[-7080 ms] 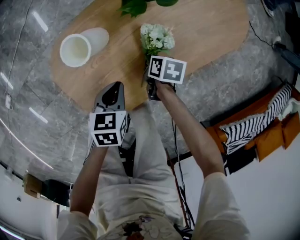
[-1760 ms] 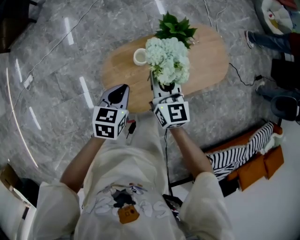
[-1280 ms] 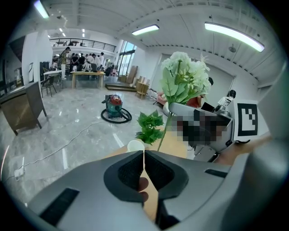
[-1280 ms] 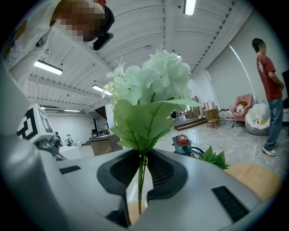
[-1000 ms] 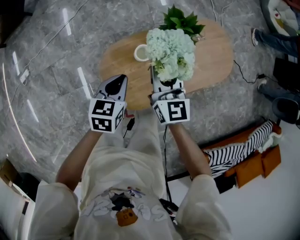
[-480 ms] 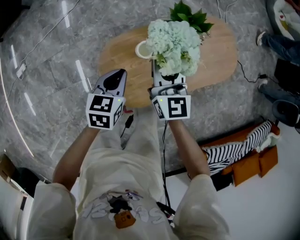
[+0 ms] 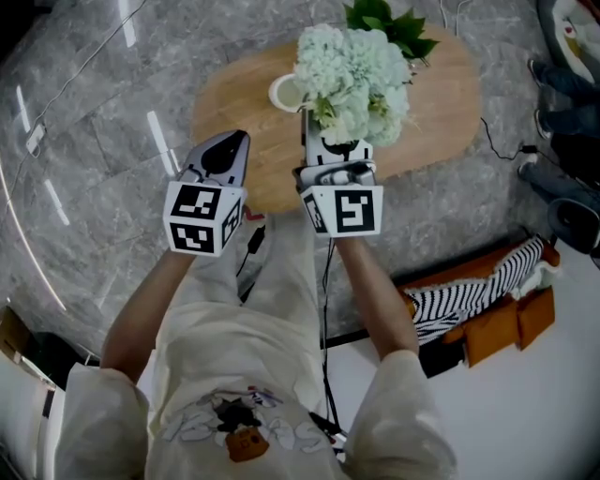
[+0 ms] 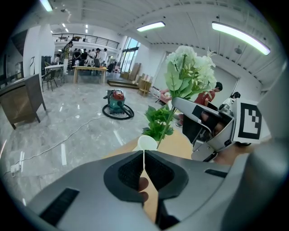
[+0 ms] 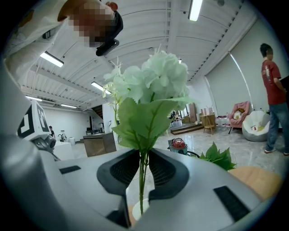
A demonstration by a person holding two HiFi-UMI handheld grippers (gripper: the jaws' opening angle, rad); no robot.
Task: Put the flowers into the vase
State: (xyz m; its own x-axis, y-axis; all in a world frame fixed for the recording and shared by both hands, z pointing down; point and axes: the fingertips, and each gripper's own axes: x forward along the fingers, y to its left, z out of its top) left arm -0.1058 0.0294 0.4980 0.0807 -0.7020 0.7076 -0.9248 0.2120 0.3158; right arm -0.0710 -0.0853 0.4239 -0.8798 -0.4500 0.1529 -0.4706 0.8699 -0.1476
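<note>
A bunch of white flowers with green stems is held upright above the oval wooden table. My right gripper is shut on the stems, and the blooms rise above its jaws. The white vase stands on the table, partly hidden behind the blooms. In the right gripper view the vase shows just below the stem ends. My left gripper hovers to the left near the table's front edge, shut with nothing in it. From there the vase and flowers lie ahead.
A sprig of green leaves lies at the table's far side. Cables run over the grey stone floor. A vacuum cleaner stands farther off. Striped cloth and orange bags lie at the right. A person in red stands in the distance.
Both grippers have sunk toward the table, the right one carrying the flowers. The blooms now overlap more of the vase's rim in the head view.
</note>
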